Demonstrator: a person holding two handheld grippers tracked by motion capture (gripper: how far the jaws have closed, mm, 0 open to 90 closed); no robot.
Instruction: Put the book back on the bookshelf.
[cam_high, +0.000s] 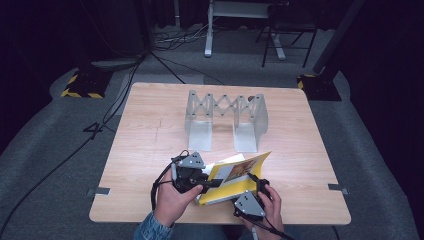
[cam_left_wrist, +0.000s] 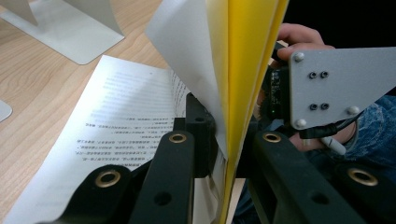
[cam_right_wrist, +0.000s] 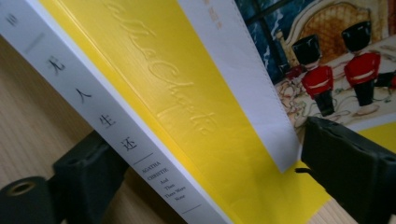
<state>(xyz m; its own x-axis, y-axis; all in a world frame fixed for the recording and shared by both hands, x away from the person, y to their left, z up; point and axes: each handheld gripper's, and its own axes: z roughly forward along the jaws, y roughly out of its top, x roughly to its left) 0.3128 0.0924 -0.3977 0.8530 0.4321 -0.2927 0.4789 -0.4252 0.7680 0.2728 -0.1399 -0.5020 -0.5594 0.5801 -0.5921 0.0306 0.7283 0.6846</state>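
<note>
A yellow paperback (cam_high: 235, 180) lies partly open near the table's front edge, its cover lifted. My left gripper (cam_high: 212, 182) comes at it from the left. In the left gripper view that gripper (cam_left_wrist: 222, 135) is shut on the raised yellow cover (cam_left_wrist: 247, 56) and a few white leaves, and a printed page (cam_left_wrist: 107, 121) lies flat on the wood. My right gripper (cam_high: 256, 189) is at the book's near right corner. In the right gripper view its jaws (cam_right_wrist: 219, 168) stand wide on either side of the book (cam_right_wrist: 177, 93), one below the white spine and one over the picture cover.
A grey metal expanding book rack (cam_high: 226, 120) stands at the middle of the wooden table (cam_high: 150, 150), behind the book. Its flat foot (cam_left_wrist: 88, 37) is close to the open page. Cables and stand legs lie on the floor beyond the table.
</note>
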